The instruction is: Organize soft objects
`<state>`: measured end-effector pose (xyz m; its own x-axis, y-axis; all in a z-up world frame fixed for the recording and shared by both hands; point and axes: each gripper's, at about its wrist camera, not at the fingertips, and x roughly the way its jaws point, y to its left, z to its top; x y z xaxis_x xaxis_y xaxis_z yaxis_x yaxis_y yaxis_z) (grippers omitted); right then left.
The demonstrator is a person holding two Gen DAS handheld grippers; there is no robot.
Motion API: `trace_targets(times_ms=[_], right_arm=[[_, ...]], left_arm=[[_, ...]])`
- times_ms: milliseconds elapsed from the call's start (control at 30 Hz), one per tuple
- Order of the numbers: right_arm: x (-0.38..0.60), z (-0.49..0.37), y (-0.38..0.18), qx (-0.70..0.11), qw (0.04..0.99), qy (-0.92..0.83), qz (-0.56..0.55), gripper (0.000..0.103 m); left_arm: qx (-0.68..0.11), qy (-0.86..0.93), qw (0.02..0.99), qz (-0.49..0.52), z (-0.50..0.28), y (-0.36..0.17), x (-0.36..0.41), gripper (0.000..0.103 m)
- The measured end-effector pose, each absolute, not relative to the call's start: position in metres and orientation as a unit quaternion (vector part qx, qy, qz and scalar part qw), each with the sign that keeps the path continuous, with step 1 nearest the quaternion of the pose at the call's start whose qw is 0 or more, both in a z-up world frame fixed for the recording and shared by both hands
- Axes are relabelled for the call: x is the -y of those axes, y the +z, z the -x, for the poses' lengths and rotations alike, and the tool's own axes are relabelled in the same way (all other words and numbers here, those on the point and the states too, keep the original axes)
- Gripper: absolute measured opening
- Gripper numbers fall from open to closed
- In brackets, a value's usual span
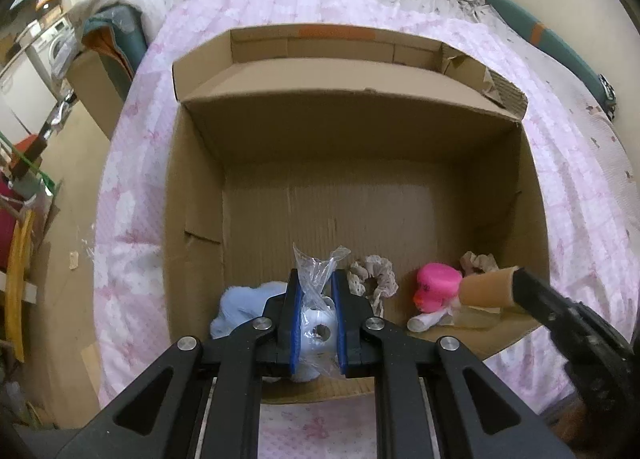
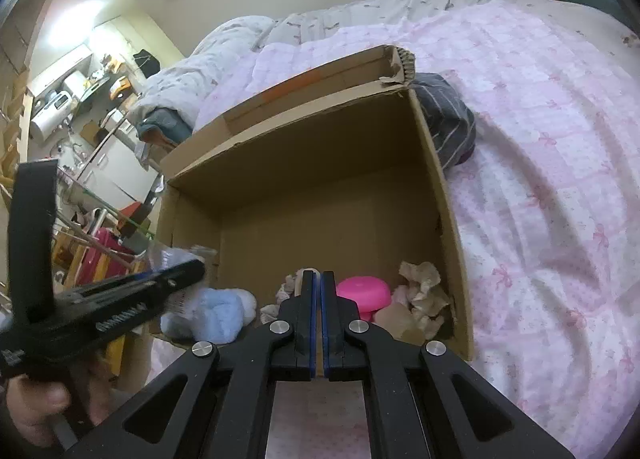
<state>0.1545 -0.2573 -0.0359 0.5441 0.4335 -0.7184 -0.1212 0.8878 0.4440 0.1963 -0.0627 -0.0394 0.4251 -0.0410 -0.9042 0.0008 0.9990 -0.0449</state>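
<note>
An open cardboard box [image 1: 532, 195] sits on a pink bed cover. My left gripper [image 1: 316, 287] is shut on a clear plastic bag with a white soft item [image 1: 318, 329], held over the box's near edge. Inside the box lie a light blue plush [image 1: 244, 305], a beige scrunchie [image 1: 370, 279], a pink toy [image 1: 438, 285] and a second beige scrunchie [image 1: 478, 261]. My right gripper [image 2: 318, 287] is shut on a thin brown cardboard tube that shows in the left wrist view [image 1: 486, 287], just above the pink toy [image 2: 362, 291]. The blue plush [image 2: 218, 317] lies at the box's left.
The box [image 2: 448, 195] takes up the middle of the bed; its far flap stands up. A dark striped cloth [image 2: 450, 121] lies behind its right wall. A grey quilt [image 2: 224, 59] is bunched at the bed's far end. Kitchen clutter and a drying rack stand left of the bed.
</note>
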Motion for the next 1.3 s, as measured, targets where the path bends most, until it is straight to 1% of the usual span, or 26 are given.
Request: trace_targets(times_ms=[200,267,300,333,367,400,433,500,567,600,633,667,700,733,867,933,1100,1200,1300], right_arm=[[0.263,-0.154,-0.03,-0.433,0.859,0.179,-0.207,0.004],[0.263,-0.154,-0.03,-0.435,0.858,0.176,-0.208,0.01],[0.263,-0.154,-0.03,-0.436,0.857,0.177,-0.211,0.02],[0.263,-0.155,-0.03,-0.436,0.856,0.178,-0.213,0.038],[0.262,-0.155,-0.029,-0.434,0.857,0.178,-0.212,0.052],[0.262,-0.154,-0.029,-0.431,0.86,0.176,-0.21,0.074],[0.262,-0.152,-0.027,-0.423,0.864,0.174,-0.211,0.078],[0.263,-0.15,-0.023,-0.411,0.868,0.177,-0.215,0.078],[0.263,-0.15,-0.02,-0.403,0.87,0.185,-0.215,0.082],[0.264,-0.15,-0.019,-0.4,0.873,0.183,-0.212,0.084],[0.264,-0.149,-0.018,-0.4,0.875,0.175,-0.208,0.088],[0.265,-0.149,-0.018,-0.399,0.876,0.171,-0.208,0.09],[0.266,-0.148,-0.017,-0.396,0.878,0.17,-0.21,0.094],[0.268,-0.146,-0.014,-0.388,0.881,0.168,-0.211,0.098],[0.27,-0.135,0.0,-0.356,0.9,0.16,-0.191,0.099],[0.27,-0.129,0.007,-0.348,0.907,0.154,-0.18,0.103],[0.269,-0.108,0.029,-0.33,0.922,0.129,-0.156,0.103],[0.266,-0.09,0.047,-0.31,0.932,0.125,-0.14,0.103],[0.261,-0.078,0.055,-0.315,0.931,0.139,-0.122,0.103]], left_arm=[[-0.537,-0.014,0.842,0.038,-0.193,-0.047,0.065,0.012],[-0.531,-0.012,0.846,0.033,-0.193,-0.044,0.067,0.013],[-0.529,-0.014,0.848,0.034,-0.193,-0.043,0.068,0.013],[-0.529,-0.016,0.848,0.036,-0.193,-0.043,0.068,0.013],[-0.532,-0.018,0.846,0.039,-0.193,-0.043,0.069,0.014],[-0.537,-0.023,0.842,0.044,-0.194,-0.043,0.068,0.014],[-0.54,-0.025,0.84,0.046,-0.195,-0.043,0.068,0.014],[-0.54,-0.023,0.84,0.047,-0.193,-0.041,0.067,0.016],[-0.537,-0.022,0.842,0.049,-0.191,-0.037,0.066,0.027],[-0.533,-0.021,0.844,0.05,-0.189,-0.034,0.065,0.041],[-0.528,-0.017,0.847,0.051,-0.186,-0.03,0.064,0.06],[-0.521,-0.014,0.852,0.051,-0.184,-0.027,0.062,0.067],[-0.51,-0.011,0.858,0.051,-0.18,-0.022,0.06,0.07],[-0.501,-0.01,0.864,0.051,-0.177,-0.018,0.059,0.07],[-0.468,-0.015,0.883,0.046,-0.163,0.003,0.05,0.07],[-0.44,-0.009,0.897,0.034,-0.152,0.017,0.044,0.07],[-0.381,0.005,0.924,0.007,-0.121,0.037,0.029,0.073],[-0.368,0.004,0.93,0.013,-0.103,0.043,0.018,0.073],[-0.366,0.01,0.93,0.025,-0.085,0.047,0.006,0.073]])
